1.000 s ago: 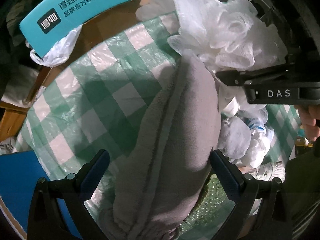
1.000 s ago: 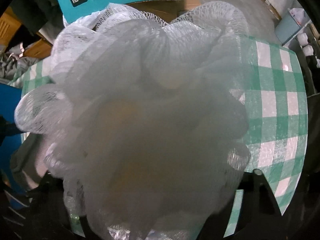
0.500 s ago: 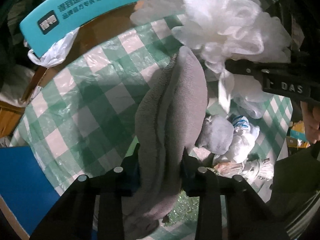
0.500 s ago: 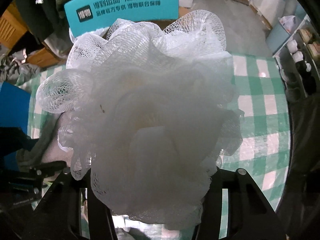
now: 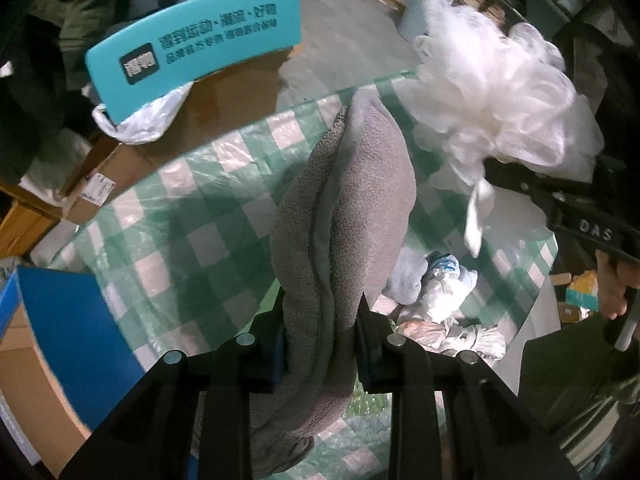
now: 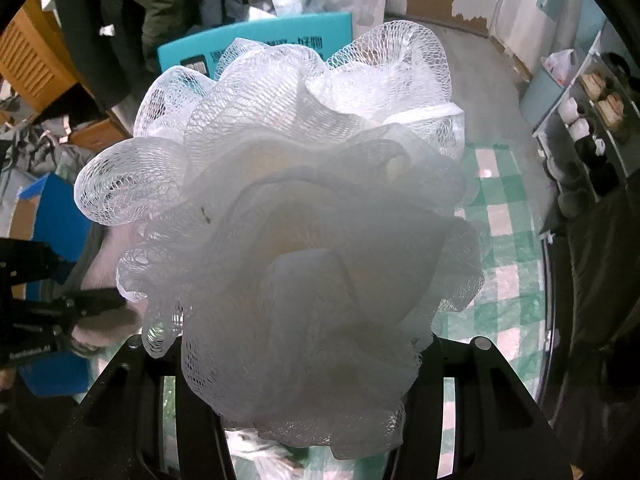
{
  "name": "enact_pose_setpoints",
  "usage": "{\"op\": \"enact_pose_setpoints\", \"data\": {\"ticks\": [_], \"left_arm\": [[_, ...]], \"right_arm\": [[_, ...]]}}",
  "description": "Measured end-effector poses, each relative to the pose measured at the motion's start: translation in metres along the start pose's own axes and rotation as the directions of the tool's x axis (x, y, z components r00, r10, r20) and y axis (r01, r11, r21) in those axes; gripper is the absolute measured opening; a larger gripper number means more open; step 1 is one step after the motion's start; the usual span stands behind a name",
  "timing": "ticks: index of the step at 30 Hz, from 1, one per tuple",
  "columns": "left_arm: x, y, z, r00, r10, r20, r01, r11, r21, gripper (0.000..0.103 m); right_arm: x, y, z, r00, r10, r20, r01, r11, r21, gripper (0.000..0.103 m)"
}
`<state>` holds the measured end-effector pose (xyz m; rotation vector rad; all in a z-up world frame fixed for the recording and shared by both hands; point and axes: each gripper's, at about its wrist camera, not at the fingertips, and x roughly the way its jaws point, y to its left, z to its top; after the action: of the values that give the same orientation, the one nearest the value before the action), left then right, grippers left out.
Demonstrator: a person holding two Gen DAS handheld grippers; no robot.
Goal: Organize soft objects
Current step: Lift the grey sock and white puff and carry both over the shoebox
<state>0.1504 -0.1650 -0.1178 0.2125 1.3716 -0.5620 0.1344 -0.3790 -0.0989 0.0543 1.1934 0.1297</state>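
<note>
A folded grey fleece cloth (image 5: 344, 216) hangs above the green checked table (image 5: 180, 216). My left gripper (image 5: 320, 320) pinches its lower part, the jaws still closing, both pads pressing the fabric. A white mesh bath sponge (image 5: 500, 96) floats at the upper right of the left wrist view, held by my right gripper (image 5: 560, 208). In the right wrist view the sponge (image 6: 296, 220) fills the middle and hides the fingertips of the right gripper (image 6: 288, 352), which is shut on it. The left gripper (image 6: 60, 308) shows at the left edge.
A cardboard box with a teal sign (image 5: 200, 52) stands beyond the table's far edge. A blue box (image 5: 68, 320) sits at the near left. Crumpled plastic bags (image 5: 436, 292) lie on the table under the cloth. A person's hand (image 5: 612, 288) grips the right tool's handle.
The left jaws closed from wide open onto the grey cloth and lifted it off the table. The right gripper tightened on the sponge and rose, so more room and floor show behind.
</note>
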Motion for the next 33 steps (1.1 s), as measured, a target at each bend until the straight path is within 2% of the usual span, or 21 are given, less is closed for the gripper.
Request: {"op": "enact_pose_setpoints", "data": {"ticks": [16, 21, 33], "left_arm": [[-0.061, 0.006, -0.026, 0.993, 0.067, 0.100, -0.059, 0.996, -0.073, 0.026], [-0.082, 0.011, -0.037, 0.984, 0.115, 0.138, -0.105, 0.991, -0.081, 0.026], [-0.121, 0.029, -0.069, 0.965, 0.173, 0.199, -0.155, 0.983, -0.102, 0.026]], "right_arm": [[-0.036, 0.014, -0.015, 0.998, 0.033, 0.051, -0.030, 0.998, -0.053, 0.047], [-0.044, 0.024, -0.018, 0.997, 0.050, 0.063, -0.045, 0.996, -0.079, 0.047], [-0.061, 0.070, -0.017, 0.989, 0.119, 0.088, -0.104, 0.981, -0.165, 0.047]]}}
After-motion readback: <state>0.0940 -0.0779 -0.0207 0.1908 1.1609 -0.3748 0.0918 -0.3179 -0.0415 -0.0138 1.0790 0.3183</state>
